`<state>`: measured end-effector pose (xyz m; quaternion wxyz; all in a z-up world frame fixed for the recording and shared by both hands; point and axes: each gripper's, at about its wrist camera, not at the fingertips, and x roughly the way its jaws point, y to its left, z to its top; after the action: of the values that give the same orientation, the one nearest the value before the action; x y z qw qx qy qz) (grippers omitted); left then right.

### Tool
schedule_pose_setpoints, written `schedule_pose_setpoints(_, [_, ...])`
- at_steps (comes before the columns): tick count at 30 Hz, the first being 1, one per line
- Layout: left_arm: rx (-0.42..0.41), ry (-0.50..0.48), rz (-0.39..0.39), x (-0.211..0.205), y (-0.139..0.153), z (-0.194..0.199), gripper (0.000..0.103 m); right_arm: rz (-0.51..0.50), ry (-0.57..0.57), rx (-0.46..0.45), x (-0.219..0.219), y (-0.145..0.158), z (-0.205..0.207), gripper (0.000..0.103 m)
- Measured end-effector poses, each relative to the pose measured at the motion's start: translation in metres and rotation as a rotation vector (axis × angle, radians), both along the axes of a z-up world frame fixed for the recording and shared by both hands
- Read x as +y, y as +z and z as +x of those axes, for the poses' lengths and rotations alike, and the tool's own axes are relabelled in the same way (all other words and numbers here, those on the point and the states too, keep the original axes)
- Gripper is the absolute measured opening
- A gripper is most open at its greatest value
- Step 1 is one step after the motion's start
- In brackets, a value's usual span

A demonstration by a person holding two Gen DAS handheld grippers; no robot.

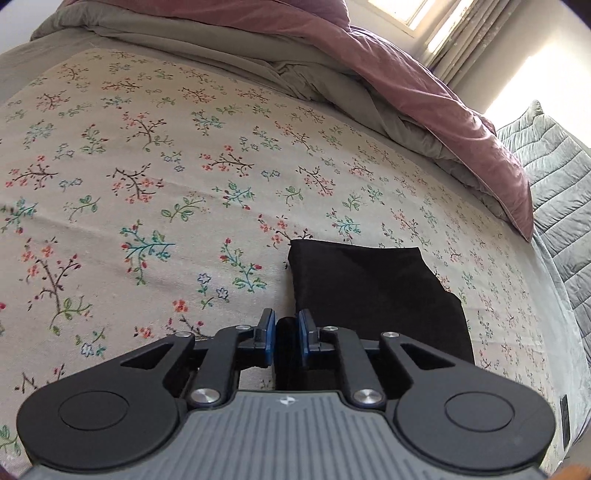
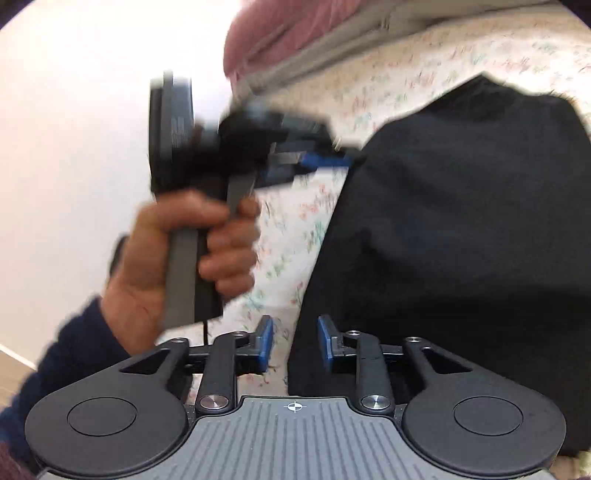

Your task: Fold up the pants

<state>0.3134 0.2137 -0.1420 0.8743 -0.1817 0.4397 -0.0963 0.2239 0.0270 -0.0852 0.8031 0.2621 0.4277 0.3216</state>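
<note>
The black pants [image 1: 373,291] lie folded on the floral sheet [image 1: 147,184] of a bed. My left gripper [image 1: 287,328] is shut on a fold of the pants at their near left edge. In the right wrist view the pants [image 2: 461,221] fill the right side, blurred by motion. My right gripper [image 2: 295,341] is open, its jaws astride the near left edge of the pants, gripping nothing. The left gripper [image 2: 332,160] shows there too, held by a hand [image 2: 177,251], its blue fingertips at the pants' left edge.
A rumpled pink and grey duvet [image 1: 369,74] lies along the far side of the bed. A grey quilted cover [image 1: 554,177] is at the right, beyond the bed edge. A bright window [image 1: 424,14] is behind. A white wall [image 2: 74,147] stands left in the right wrist view.
</note>
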Motion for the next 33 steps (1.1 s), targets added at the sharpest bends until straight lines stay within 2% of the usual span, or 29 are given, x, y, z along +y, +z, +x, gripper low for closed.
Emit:
schedule_pose_setpoints(2, [-0.006, 0.005, -0.014, 0.001, 0.008, -0.012, 0.027, -0.042, -0.064, -0.039, -0.019, 0.009, -0.007, 0.042])
schedule_pose_setpoints(4, [-0.005, 0.008, -0.03, -0.001, 0.019, -0.02, 0.027, -0.078, -0.139, -0.051, -0.042, 0.012, -0.009, 0.043])
schedule_pose_setpoints(8, [0.006, -0.014, -0.001, -0.025, 0.042, -0.027, 0.027, -0.075, -0.305, 0.013, -0.084, 0.008, 0.001, 0.045])
schedule_pose_setpoints(10, [-0.001, -0.043, 0.007, -0.042, 0.051, -0.03, 0.028, -0.105, -0.348, 0.004, -0.09, 0.01, 0.007, 0.045])
schedule_pose_setpoints(13, [0.005, -0.071, 0.007, -0.064, 0.048, -0.032, 0.034, -0.121, -0.351, -0.03, -0.093, 0.016, 0.024, 0.045])
schedule_pose_setpoints(16, [0.056, -0.072, -0.001, -0.074, 0.019, -0.028, 0.034, -0.123, -0.351, -0.018, -0.096, 0.012, 0.056, 0.045])
schedule_pose_setpoints(19, [0.091, -0.07, 0.06, -0.075, -0.018, -0.025, 0.031, -0.171, -0.311, 0.045, -0.095, -0.014, 0.083, 0.045])
schedule_pose_setpoints(21, [0.08, -0.077, 0.005, -0.064, -0.031, -0.025, 0.03, -0.218, -0.266, 0.096, -0.092, -0.038, 0.092, 0.042])
schedule_pose_setpoints(24, [0.082, -0.091, -0.026, -0.057, -0.029, -0.02, 0.03, -0.206, -0.195, 0.068, -0.101, -0.052, 0.094, 0.039])
schedule_pose_setpoints(28, [0.08, -0.091, -0.039, -0.057, -0.03, -0.02, 0.03, -0.162, -0.269, 0.081, -0.123, -0.057, 0.097, 0.038])
schedule_pose_setpoints(30, [0.081, -0.087, -0.052, -0.056, -0.029, -0.021, 0.03, -0.126, -0.285, 0.098, -0.129, -0.062, 0.098, 0.034])
schedule_pose_setpoints(33, [0.084, -0.074, -0.087, -0.052, -0.03, -0.024, 0.03, -0.151, -0.327, 0.089, -0.135, -0.061, 0.095, 0.032])
